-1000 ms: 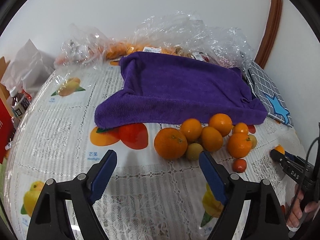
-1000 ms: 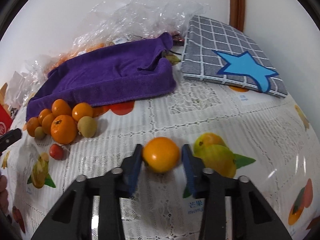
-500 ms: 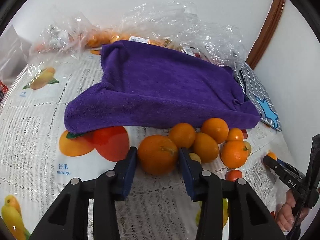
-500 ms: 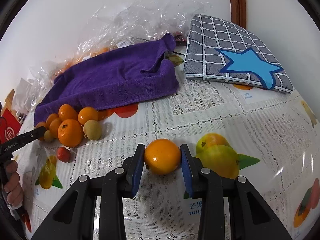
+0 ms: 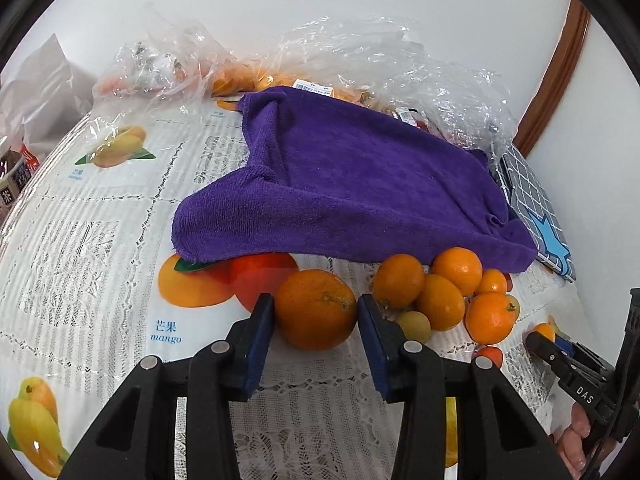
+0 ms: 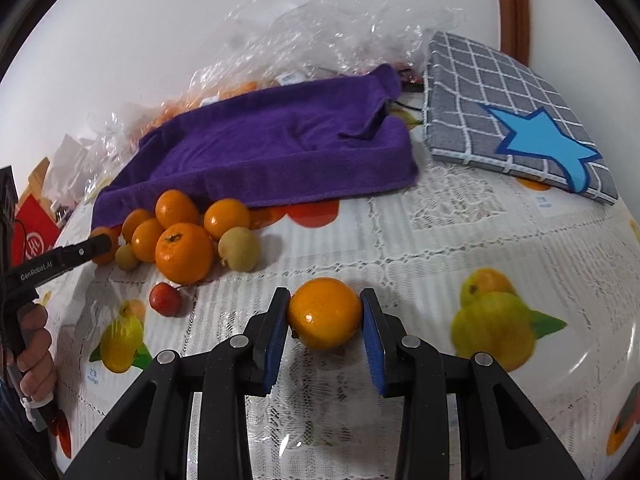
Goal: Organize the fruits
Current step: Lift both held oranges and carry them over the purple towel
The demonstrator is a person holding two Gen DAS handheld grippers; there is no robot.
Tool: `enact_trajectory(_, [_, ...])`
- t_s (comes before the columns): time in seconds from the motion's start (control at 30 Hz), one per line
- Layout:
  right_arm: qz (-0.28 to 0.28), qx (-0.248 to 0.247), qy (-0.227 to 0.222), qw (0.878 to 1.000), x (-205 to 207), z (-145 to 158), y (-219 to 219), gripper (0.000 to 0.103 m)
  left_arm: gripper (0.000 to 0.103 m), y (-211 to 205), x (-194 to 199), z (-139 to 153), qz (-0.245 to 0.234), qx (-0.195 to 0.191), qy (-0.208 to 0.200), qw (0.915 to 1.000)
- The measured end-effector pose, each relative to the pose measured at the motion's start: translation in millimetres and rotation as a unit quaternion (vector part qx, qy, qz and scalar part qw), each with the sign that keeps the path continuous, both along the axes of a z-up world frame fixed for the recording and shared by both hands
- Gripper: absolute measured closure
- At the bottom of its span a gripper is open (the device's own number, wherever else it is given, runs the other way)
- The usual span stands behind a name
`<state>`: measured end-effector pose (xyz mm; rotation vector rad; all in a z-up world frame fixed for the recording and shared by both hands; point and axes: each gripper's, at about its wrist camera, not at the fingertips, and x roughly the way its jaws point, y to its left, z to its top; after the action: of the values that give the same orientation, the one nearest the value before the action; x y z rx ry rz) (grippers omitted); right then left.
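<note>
Tablecloth [image 5: 100, 216]; left tool [image 5: 316, 312] clamps navel-up orange [image 5: 316, 308].

Seven oranges [image 6: 184, 252] (one clearly larger), two yellowish fruits [image 6: 240, 248], one red fruit [image 6: 165, 299].

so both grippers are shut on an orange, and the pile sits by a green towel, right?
Towel colour is wrong: the towel is purple, per the right wrist view. The rest holds: left gripper grips a large orange, right gripper a smaller orange.
</note>
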<state>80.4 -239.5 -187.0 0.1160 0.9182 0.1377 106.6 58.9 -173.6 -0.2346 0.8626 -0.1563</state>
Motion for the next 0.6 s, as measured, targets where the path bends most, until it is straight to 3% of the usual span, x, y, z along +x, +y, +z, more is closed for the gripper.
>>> enact_trajectory(0.2, [0.003, -0.017, -0.001, 1.0, -1, -1, 4, 0.067, 0.054, -12, 0, -1, -0.009, 0.035, -0.004, 0.9993])
enact_trajectory(0.37, [0.01, -0.021, -0.001, 1.0, -3, -1, 4, 0.063, 0.05, -15, 1, -1, -0.017, 0.041, -0.004, 0.999])
enact_trajectory(0.5, [0.009, -0.027, -0.002, 1.0, -7, 0, 5, 0.067, 0.063, -10, 0, -1, -0.005, 0.034, -0.004, 0.9994])
enact_trajectory(0.6, [0.006, -0.02, -0.003, 1.0, -7, 0, 2, 0.068, 0.063, -5, 0, -1, -0.002, 0.016, -0.007, 0.9998])
